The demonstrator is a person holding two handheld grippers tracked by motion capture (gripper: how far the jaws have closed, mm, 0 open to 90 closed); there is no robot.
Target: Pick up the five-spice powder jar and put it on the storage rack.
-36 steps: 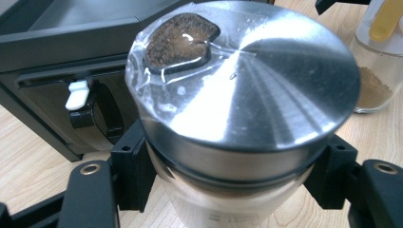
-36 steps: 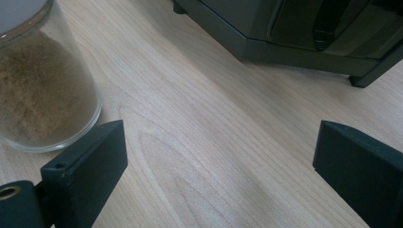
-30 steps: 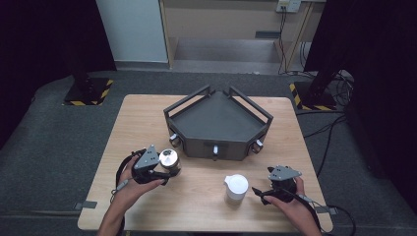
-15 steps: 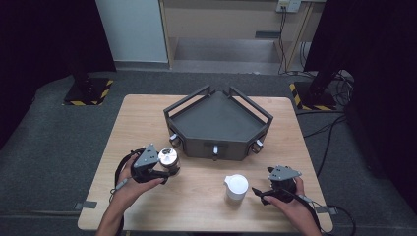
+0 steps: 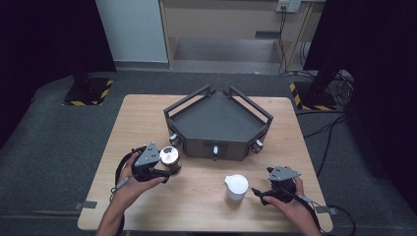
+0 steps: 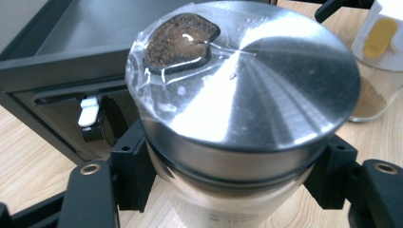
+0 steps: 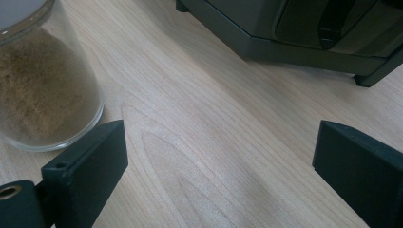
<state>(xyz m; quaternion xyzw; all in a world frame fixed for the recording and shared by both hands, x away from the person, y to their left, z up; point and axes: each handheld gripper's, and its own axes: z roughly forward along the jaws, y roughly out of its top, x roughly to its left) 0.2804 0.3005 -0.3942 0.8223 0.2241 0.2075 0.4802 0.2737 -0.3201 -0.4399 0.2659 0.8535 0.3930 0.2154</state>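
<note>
A jar with a brushed steel lid [image 5: 169, 155] sits between the jaws of my left gripper [image 5: 167, 169], just in front of the dark tray's left front corner. In the left gripper view the pads press on the jar [image 6: 247, 85] from both sides below its lid, so the left gripper [image 6: 233, 183] is shut on it. Whether its base touches the table I cannot tell. A glass jar of brown powder with a white lid [image 5: 236, 187] stands at front centre. My right gripper [image 5: 259, 195] lies open just right of it, the powder jar [image 7: 43, 95] outside its left jaw.
The dark five-sided tray [image 5: 187, 101] with raised rails stands at the table's middle back, with small white clips [image 6: 89, 110] on its front wall [image 7: 285, 28]. Bare wood lies between the two jars and along the front edge.
The left gripper has carried the steel-lidded jar a little farther from the front edge, toward the tray. The right gripper and the white-lidded jar have stayed put.
</note>
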